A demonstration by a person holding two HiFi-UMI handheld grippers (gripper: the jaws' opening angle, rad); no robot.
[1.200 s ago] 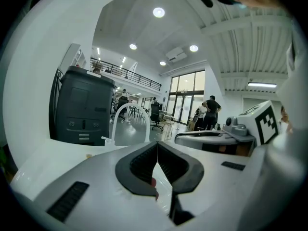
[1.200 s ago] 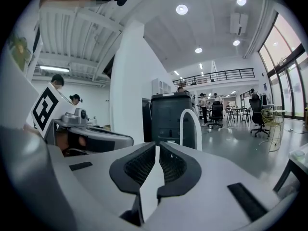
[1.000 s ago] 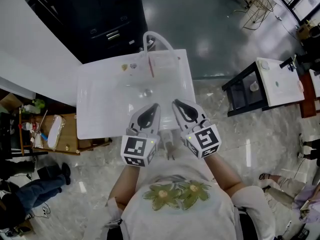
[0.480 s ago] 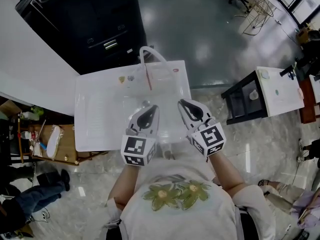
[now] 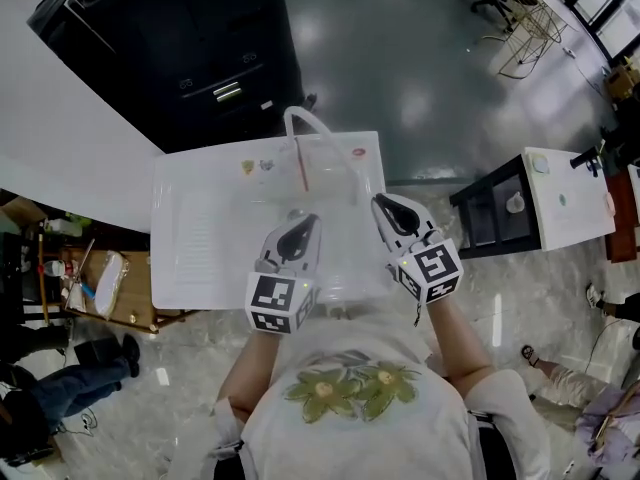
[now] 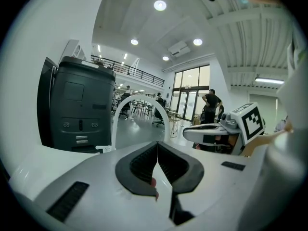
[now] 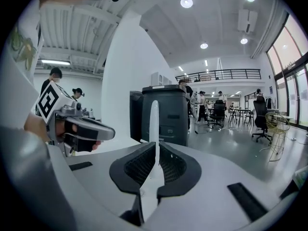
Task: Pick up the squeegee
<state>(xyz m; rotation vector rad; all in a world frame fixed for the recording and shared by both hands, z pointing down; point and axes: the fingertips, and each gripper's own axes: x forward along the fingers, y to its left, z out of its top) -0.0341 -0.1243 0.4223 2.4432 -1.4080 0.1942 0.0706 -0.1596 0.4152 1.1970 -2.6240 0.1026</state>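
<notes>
The slim red squeegee (image 5: 302, 162) lies lengthwise in the basin of the white moulded sink bench (image 5: 195, 238), just below the white arched tap (image 5: 298, 118). It lies ahead of both tools and touches neither.

Left tool (image 5: 304, 220): pads pressed together, holding nothing. Right tool (image 5: 386, 206): pads parted by only a narrow gap, nothing between them. Both hang over the near half of the bench.

Handling, as judged: the squeegee looks light and stiff along its handle. The wet-looking, glossy basin may let it slide when nudged. Spread one tool first, then close across the handle near mid-length for balance. Avoid the blade end, which is likely soft and would flex under the pads.
</notes>
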